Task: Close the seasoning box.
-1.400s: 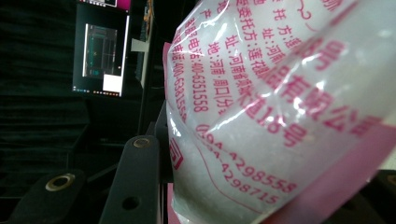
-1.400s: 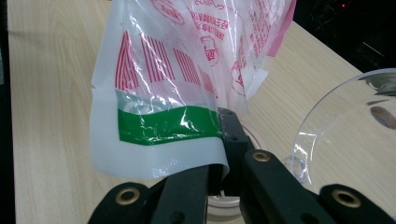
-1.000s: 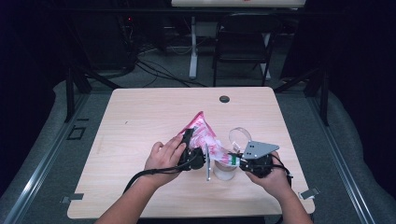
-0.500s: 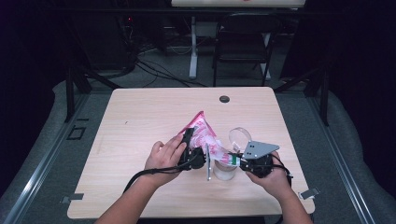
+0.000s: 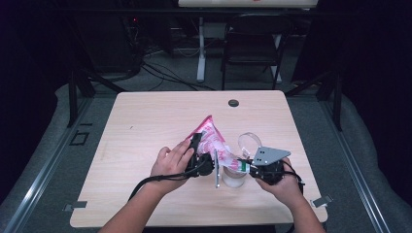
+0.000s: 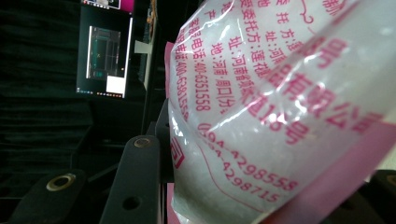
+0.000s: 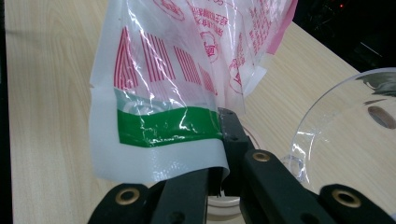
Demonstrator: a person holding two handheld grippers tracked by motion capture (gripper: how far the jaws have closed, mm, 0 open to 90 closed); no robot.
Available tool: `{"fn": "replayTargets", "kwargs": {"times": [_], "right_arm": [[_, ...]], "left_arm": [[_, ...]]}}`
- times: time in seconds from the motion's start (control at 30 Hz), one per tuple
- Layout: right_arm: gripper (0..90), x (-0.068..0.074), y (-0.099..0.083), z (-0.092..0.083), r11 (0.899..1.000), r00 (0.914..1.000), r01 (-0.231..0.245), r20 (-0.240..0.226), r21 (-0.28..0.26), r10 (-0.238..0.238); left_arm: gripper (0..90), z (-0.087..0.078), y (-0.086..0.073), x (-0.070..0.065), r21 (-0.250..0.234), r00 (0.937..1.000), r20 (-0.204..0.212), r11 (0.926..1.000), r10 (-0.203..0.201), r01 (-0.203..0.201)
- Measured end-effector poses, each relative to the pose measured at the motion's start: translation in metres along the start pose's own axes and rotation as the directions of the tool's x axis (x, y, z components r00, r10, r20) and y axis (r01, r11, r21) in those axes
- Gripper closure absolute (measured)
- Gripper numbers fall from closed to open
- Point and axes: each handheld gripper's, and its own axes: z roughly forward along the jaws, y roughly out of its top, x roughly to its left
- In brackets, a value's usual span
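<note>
High view comparison with the frames from a second ago shows no change: both hands, the printed plastic bag (image 5: 210,138) and the clear glass jar (image 5: 234,175) sit where they did, so the work appears paused mid-hold, probably while the bag is lined up to pour into the jar.

The left hand-held gripper (image 5: 197,151) grasps the bulging body of the bag; in the left gripper view the white-filled pouch (image 6: 280,112) is wedged between its jaws. The right hand-held gripper (image 5: 248,166) is clenched on the bag's sealed end, and the right gripper view shows its jaws pinching the white margin beside the green band (image 7: 168,127). The bag thus hangs stretched between the two grippers, above the front-middle of the tabletop (image 5: 145,121), its pink peak pointing away from the person.

The jar stands just below the pinched corner, and a clear round lid (image 5: 249,141) lies just behind the right gripper; both crowd that side. Open wood lies to the left and toward the far edge, where a small dark grommet (image 5: 233,103) sits. The near edge is close under the forearms, so any lift or tilt has the most room upward and away.
</note>
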Motion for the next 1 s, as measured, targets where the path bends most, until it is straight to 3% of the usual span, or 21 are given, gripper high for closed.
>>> {"fn": "replayTargets", "kwargs": {"times": [1.0], "right_arm": [[90.0,-0.0012,-0.0024,0.0012,1.000,1.0000,-0.008,0.001,0.000,0.008]], "left_arm": [[63.8,-0.0009,0.0033,0.0012,0.002,0.9998,-0.008,0.9999,0.017,-0.017]]}}
